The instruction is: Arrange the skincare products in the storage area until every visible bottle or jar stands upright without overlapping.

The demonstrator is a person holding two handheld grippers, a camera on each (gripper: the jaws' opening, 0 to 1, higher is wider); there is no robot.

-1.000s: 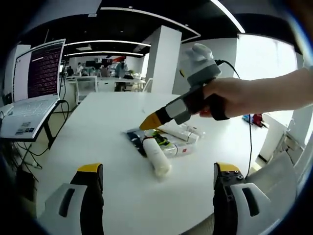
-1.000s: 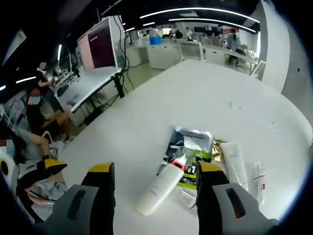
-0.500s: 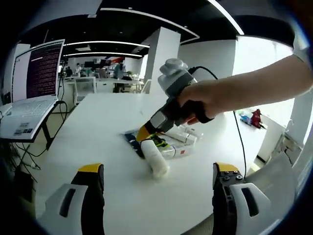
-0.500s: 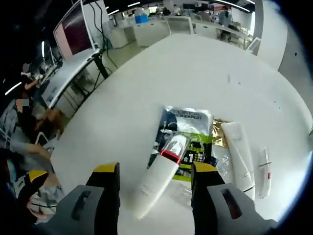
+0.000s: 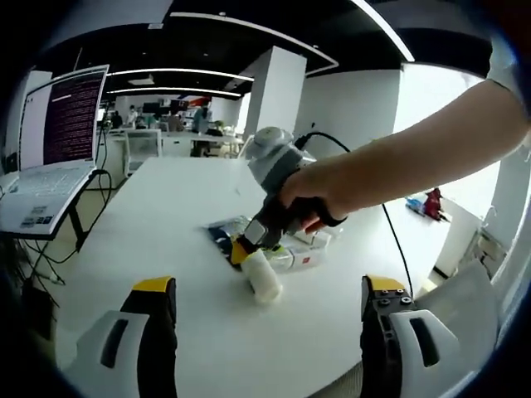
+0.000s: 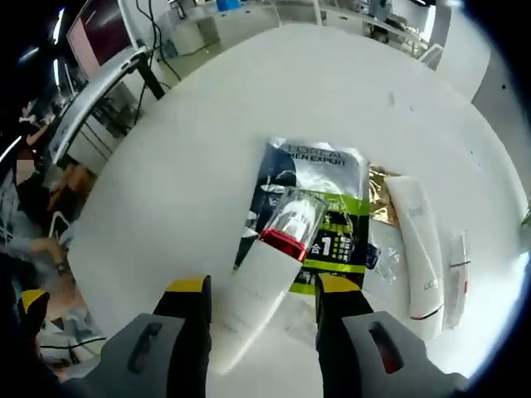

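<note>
The right hand-held gripper (image 6: 259, 290) was lowered over a white bottle (image 6: 259, 278) lying flat on the bench (image 6: 191, 141). Its yellow-tipped jaws stood open, one on each side of the bottle's body; contact with the bottle could not be confirmed. The bottle had a red band and a clear cap (image 6: 292, 217), and the capped end overlapped a dark-and-green sachet (image 6: 319, 178). Just beside the sachet lay a white tube (image 6: 415, 240), and next to that a slim tube (image 6: 456, 269). None of these items stood upright.

In the left gripper view, the left hand-held gripper (image 5: 265, 311) was held open, well back from the cluster, with bare bench between its jaws. The right hand-held gripper (image 5: 249, 249) came in from the right, gripped by a hand (image 5: 319, 195), its tip at the bottle (image 5: 261, 276).

The cluster sat near the middle of the bench. Open bench surface extended on all sides of it. A laptop (image 5: 50, 157) stood on a separate stand beyond the bench's left edge, well apart.
</note>
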